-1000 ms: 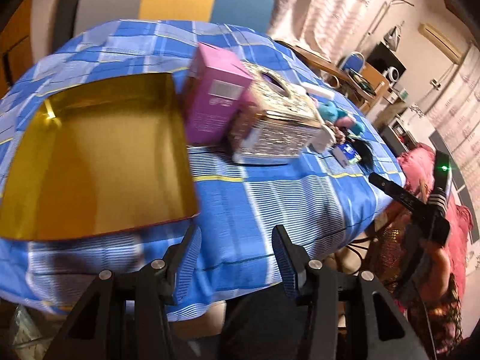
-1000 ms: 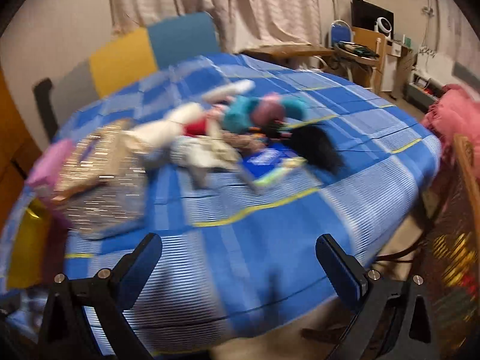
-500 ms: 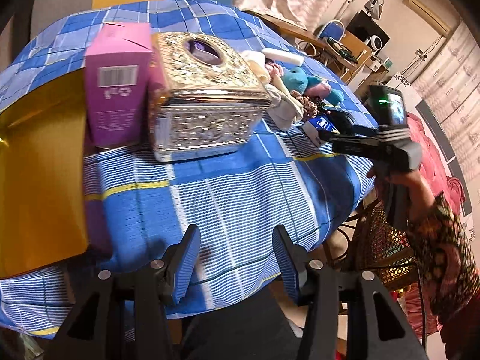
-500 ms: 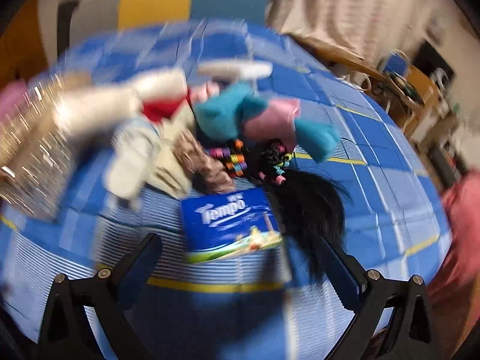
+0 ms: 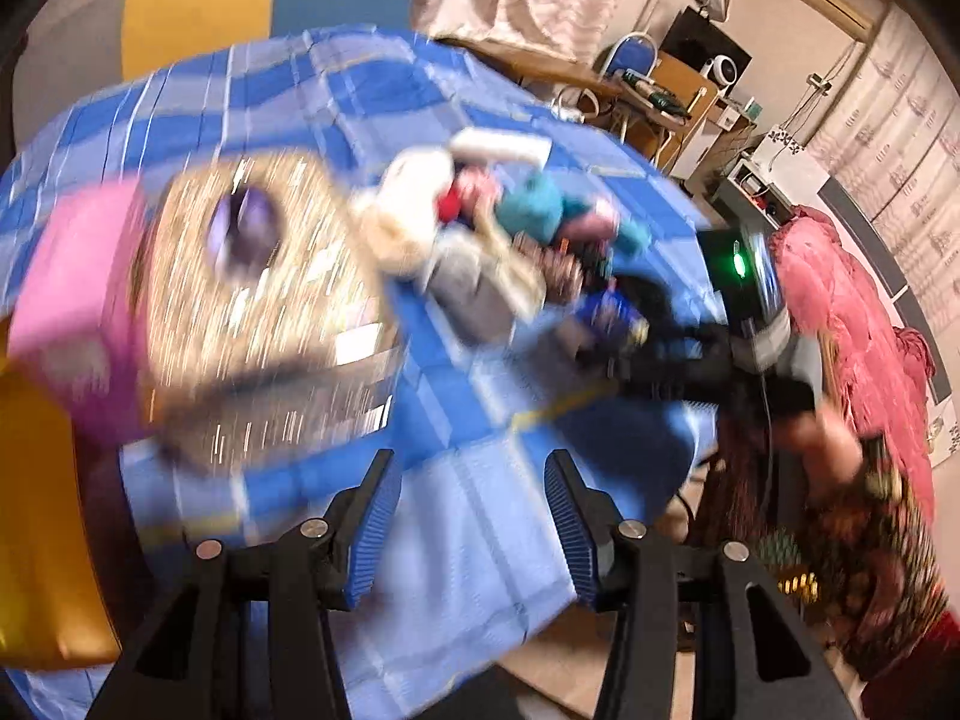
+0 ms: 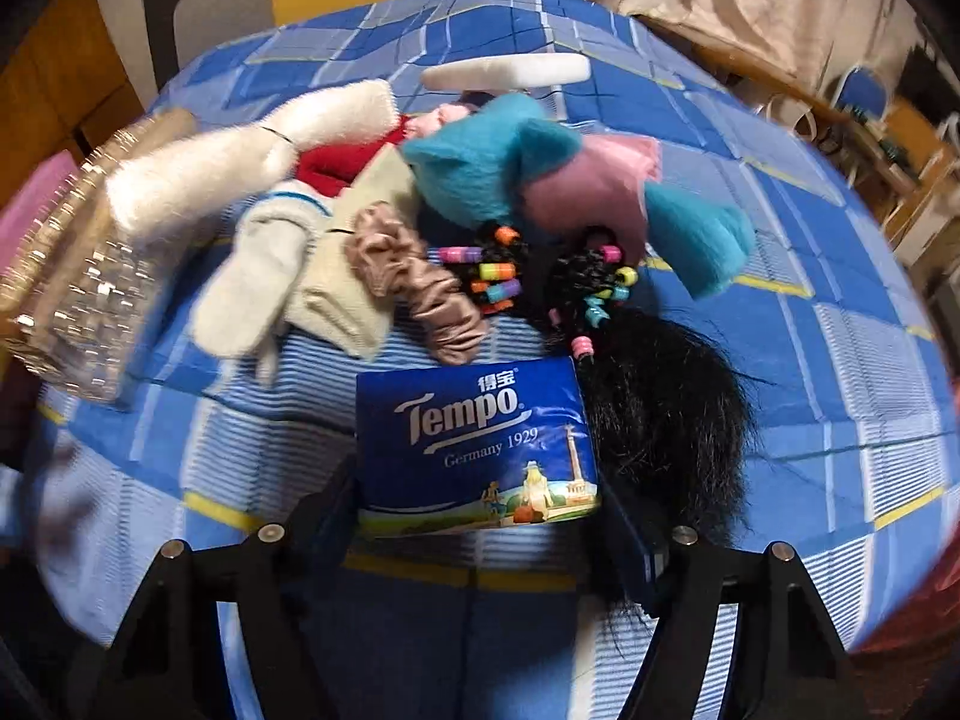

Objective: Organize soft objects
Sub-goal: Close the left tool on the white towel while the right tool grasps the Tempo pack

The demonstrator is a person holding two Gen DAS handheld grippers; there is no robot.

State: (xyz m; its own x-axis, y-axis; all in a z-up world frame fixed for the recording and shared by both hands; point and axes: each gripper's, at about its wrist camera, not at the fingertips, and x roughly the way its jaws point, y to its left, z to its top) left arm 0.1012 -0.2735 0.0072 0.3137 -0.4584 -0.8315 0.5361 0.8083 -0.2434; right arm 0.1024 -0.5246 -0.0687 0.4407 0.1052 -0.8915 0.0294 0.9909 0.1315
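A blue Tempo tissue pack (image 6: 477,450) lies on the blue checked tablecloth (image 6: 810,312), between the fingers of my right gripper (image 6: 480,510), which is open around it. Behind it lie a beige scrunchie (image 6: 414,282), a black hairpiece with coloured beads (image 6: 648,372), a teal and pink plush (image 6: 564,180), a white plush (image 6: 240,168) and pale socks (image 6: 282,276). My left gripper (image 5: 471,516) is open and empty above the near table edge. The blurred soft pile (image 5: 492,234) and my right gripper (image 5: 690,354) show in the left wrist view.
A glittery gold tissue box (image 5: 264,300) and a pink carton (image 5: 78,300) stand left of the pile. A gold tin tray (image 5: 36,510) lies at the far left. A white flat object (image 6: 504,72) lies behind the plush. A pink-covered seat (image 5: 840,312) stands right of the table.
My right gripper has moved in close, so its fingers now flank the Tempo pack. The left wrist view has swung right toward the soft pile and is blurred.
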